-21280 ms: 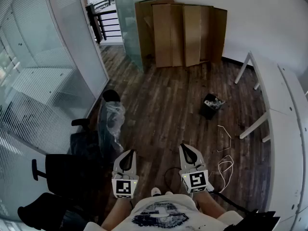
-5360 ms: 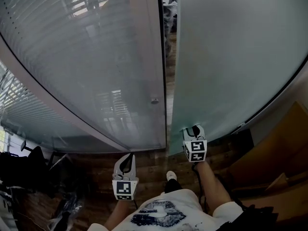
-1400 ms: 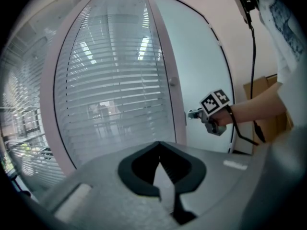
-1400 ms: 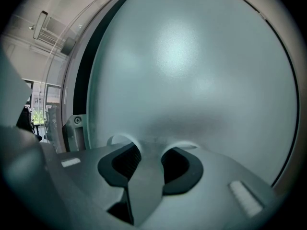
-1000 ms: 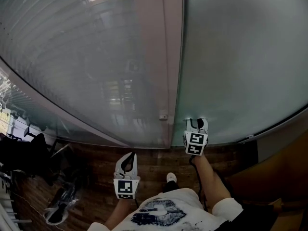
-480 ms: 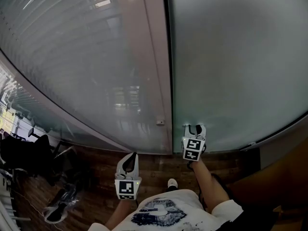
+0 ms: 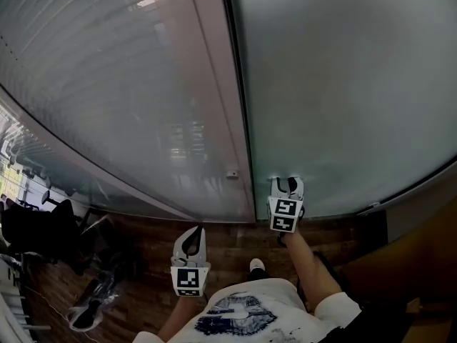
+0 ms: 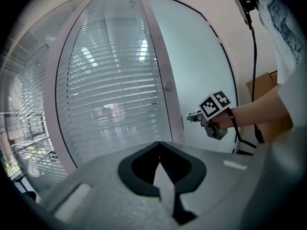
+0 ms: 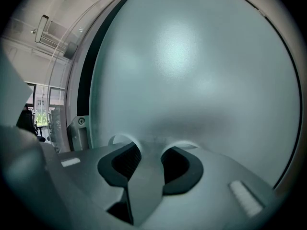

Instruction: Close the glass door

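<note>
With the left tongs (image 7: 189, 239) hanging closed at lower centre, the right tongs (image 7: 288, 185), jaws apart and empty, are leaning on the seemingly heavy, slippery glass door (image 7: 343, 84) near its edge, probably the best purchase.

One left gripper (image 7: 193, 231), held low and near, just ahead of the torso (image 7: 235, 314) on the left, pointing away and slightly downward, jaws closed tip to tip and empty, its marker cube (image 7: 189, 281) facing up, the bare left forearm (image 7: 170, 325) running back to the body. One right gripper (image 7: 288, 182), reached farther out on the right at the end of a bare right forearm (image 7: 305, 266), likewise tilted slightly downward, jaws set partly apart. The two grippers are well apart, the right ahead of the left.
</note>
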Motion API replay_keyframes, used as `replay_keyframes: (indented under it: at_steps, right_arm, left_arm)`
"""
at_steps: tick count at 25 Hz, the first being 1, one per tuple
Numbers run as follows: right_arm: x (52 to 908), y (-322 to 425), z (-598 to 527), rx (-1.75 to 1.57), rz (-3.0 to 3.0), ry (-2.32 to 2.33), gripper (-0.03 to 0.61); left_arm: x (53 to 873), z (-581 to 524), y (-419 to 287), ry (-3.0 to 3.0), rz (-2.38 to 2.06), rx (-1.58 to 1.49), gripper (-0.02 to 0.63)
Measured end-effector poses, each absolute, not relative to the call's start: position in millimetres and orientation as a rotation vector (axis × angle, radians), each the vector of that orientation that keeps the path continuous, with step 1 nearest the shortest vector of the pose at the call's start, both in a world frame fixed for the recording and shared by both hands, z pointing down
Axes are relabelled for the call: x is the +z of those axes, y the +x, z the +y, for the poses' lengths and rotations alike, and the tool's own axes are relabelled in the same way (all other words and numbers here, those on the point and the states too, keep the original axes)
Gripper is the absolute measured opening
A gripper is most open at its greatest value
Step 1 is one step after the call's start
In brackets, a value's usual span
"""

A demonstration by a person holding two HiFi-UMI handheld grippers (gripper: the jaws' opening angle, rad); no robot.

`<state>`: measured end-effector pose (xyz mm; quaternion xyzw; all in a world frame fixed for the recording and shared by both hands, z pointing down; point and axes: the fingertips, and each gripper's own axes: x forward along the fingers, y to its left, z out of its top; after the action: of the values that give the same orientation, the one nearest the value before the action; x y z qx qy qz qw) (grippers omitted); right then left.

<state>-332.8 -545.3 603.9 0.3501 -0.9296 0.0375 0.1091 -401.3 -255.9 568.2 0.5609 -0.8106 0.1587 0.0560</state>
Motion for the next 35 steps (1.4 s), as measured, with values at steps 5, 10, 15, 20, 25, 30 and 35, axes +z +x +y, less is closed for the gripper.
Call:
replay_keyframes:
  at_steps: [5,10,15,20,25,30,35]
  right_arm:
    - [611,-321,-543,0.152,-2.697,0.987,0.144]
    - [615,-295,-520,0.165,-2.68,0.99,0.15]
    - [613,-269,-492,0.167,-2.68,1.014,0.137]
    - [604,-237,-459,0.157,-2.687,1.039,0.123]
    - [598,-193,-419,0.16,-2.69,1.063,0.092]
    - [597,-149,-378,0.176,-2.671,1.084,0.066]
    - [597,-107,-341,0.185,-2.657,1.114,0.049]
  left_arm:
    - [566,-245,-391,1.731,-2.449,0.471,0.0]
    - [569,-223,-384,1.745,-2.433,0.462,0.0]
    - [565,-205,-372,1.799,-2.415,0.451,0.0]
    - [564,-181,-353,1.849,-2.388,0.441,0.0]
    - [572,-151,-325,1.886,-2.359,0.428,0.0]
    - [581,-128,-298,1.924,-2.315,0.406,0.0]
    - [593,-118,-268,1.981,-2.242,0.395,0.0]
